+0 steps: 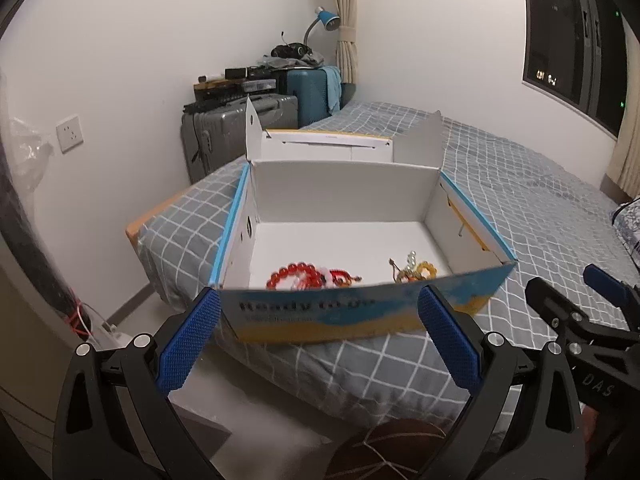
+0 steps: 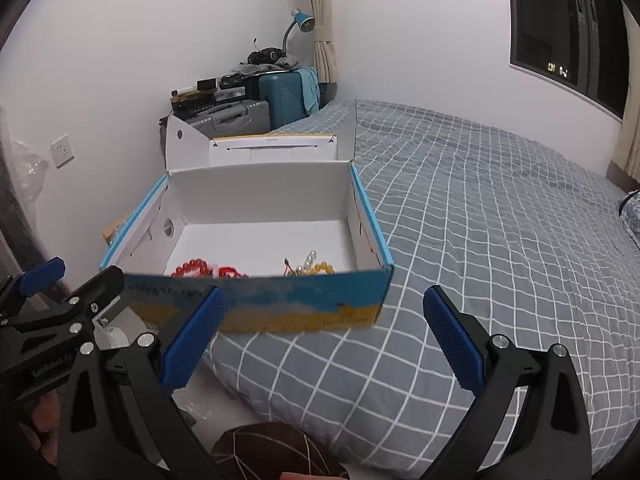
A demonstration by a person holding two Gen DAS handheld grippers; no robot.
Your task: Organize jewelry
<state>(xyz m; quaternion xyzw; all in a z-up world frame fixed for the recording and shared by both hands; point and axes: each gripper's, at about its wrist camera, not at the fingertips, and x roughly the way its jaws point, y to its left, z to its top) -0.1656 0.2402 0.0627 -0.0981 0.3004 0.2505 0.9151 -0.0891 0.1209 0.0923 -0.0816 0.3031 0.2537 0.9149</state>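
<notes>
Glossy round beads (image 1: pixel 298 274) (red) in cardboard box (image 1: pixel 344 184)

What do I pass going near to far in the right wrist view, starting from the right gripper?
Right gripper → box front wall → red beads → open lid → teal suitcase → desk lamp.

Dim, cool indoor light, soft shadows, strong fisheye bending at edges, box front slightly blurred
</notes>
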